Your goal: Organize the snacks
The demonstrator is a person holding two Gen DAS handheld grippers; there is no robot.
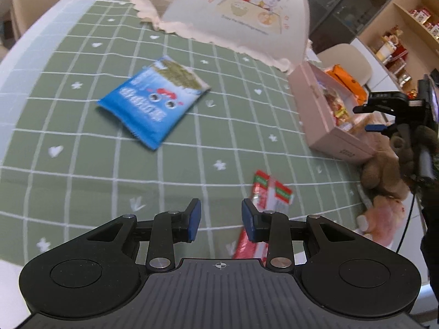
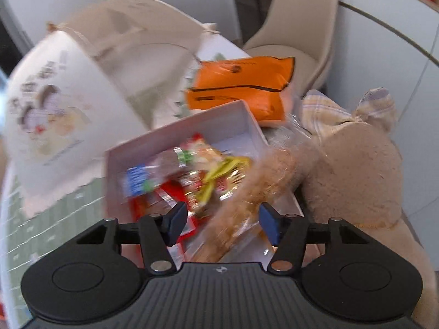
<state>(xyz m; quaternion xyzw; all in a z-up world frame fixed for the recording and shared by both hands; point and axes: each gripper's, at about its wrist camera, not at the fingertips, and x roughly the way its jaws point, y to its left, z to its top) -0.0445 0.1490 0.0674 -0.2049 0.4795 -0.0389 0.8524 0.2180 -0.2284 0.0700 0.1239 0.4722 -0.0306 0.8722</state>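
Note:
In the left wrist view my left gripper (image 1: 221, 219) hangs open over the green checked tablecloth (image 1: 82, 164), nothing between its pads. Red snack sticks (image 1: 270, 193) lie just right of it, partly under one finger. A blue seaweed packet (image 1: 153, 104) lies farther out. My right gripper (image 1: 369, 118) hovers over the pink box (image 1: 312, 115) at the right. In the right wrist view that gripper (image 2: 222, 222) is open above the box (image 2: 175, 126), which holds several bright snacks (image 2: 197, 170). A blurred brown clear-wrapped packet (image 2: 247, 192) lies between the fingers, its pads apart from it.
A white cartoon-printed food cover (image 1: 236, 13) stands behind the packets. An orange packet (image 2: 241, 82) lies beyond the box. A tan plush bear (image 2: 356, 170) and a pink plush (image 1: 384, 216) crowd the box's right side. A beige chair (image 2: 296, 13) and shelves (image 1: 397, 41) lie past the table.

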